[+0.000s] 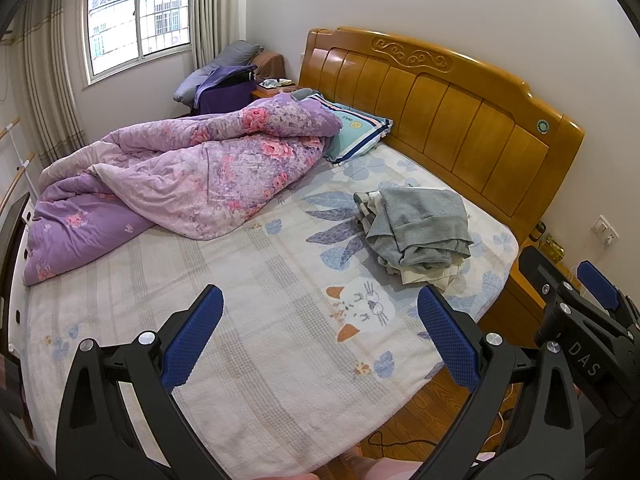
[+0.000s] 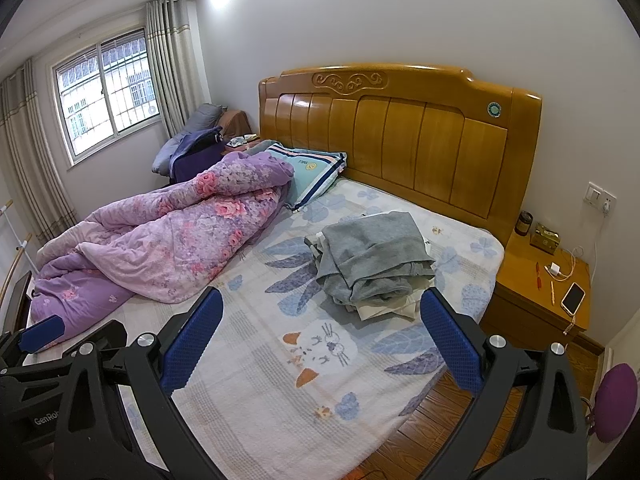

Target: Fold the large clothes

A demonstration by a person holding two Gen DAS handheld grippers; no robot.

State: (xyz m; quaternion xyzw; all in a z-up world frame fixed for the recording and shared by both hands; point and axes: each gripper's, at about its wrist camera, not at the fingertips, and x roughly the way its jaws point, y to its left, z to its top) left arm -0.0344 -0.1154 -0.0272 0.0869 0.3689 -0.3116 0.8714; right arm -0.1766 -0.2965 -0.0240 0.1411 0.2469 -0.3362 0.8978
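Note:
A rumpled pile of clothes, a grey garment [image 1: 420, 224] [image 2: 374, 258] on top of paler checked and cream pieces, lies on the bed's right side near the headboard. My left gripper [image 1: 320, 336] hangs open above the near part of the patterned bed sheet [image 1: 248, 304], well short of the pile, with nothing between its blue pads. My right gripper [image 2: 322, 338] is open too, held over the bed's near right part just in front of the pile. Each gripper shows at the edge of the other's view.
A bunched purple floral quilt [image 1: 180, 176] [image 2: 168, 236] covers the bed's left half, with a striped pillow [image 1: 356, 128] by the wooden headboard [image 1: 440, 112]. A bedside table [image 2: 548, 284] at right carries a phone, cables and pens. Wood floor runs along the bed's near right edge.

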